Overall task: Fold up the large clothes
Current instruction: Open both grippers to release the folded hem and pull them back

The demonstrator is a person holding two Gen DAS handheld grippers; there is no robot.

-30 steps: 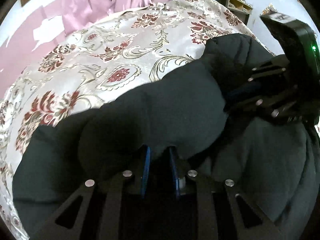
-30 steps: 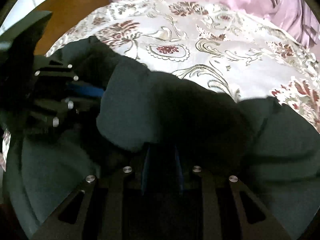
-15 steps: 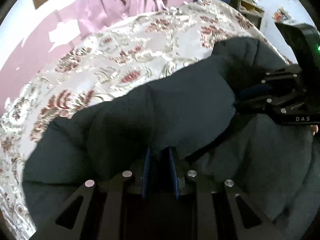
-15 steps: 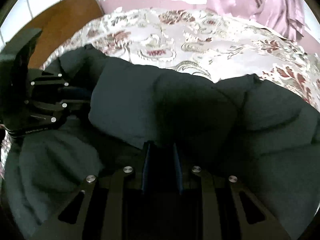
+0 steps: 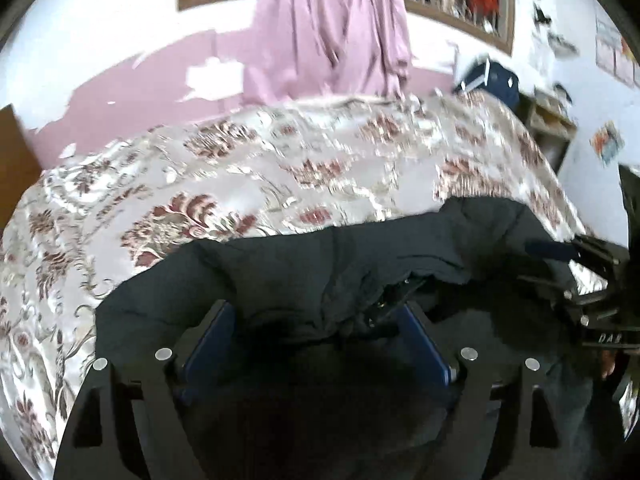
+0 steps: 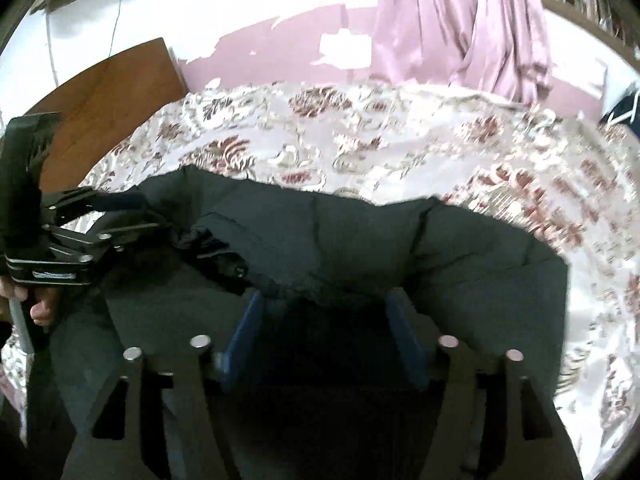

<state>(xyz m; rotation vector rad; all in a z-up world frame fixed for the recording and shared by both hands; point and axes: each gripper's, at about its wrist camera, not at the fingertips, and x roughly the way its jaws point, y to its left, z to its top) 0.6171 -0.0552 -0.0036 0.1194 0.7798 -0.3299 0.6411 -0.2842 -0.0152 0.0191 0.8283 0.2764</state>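
A large dark padded jacket (image 5: 312,264) lies folded over on a floral bedspread (image 5: 240,168); it also shows in the right wrist view (image 6: 360,236). My left gripper (image 5: 316,320) is open, its blue pads (image 5: 212,340) spread wide over the jacket's near fold. My right gripper (image 6: 324,312) is open too, blue pads (image 6: 244,328) apart above the jacket. Each gripper shows in the other's view, the right one (image 5: 576,264) at the right edge, the left one (image 6: 100,216) at the left edge, both with fingers apart.
The bedspread (image 6: 360,148) covers the bed beyond the jacket. Pink curtains (image 5: 332,32) hang at the back wall. A wooden headboard (image 6: 108,92) stands at the left. A dark bag (image 5: 492,80) and shelves (image 5: 552,128) are at the far right.
Both grippers have opened and let go of the jacket fold. The fold has dropped onto the jacket, and both cameras have tilted up to show more of the wall.
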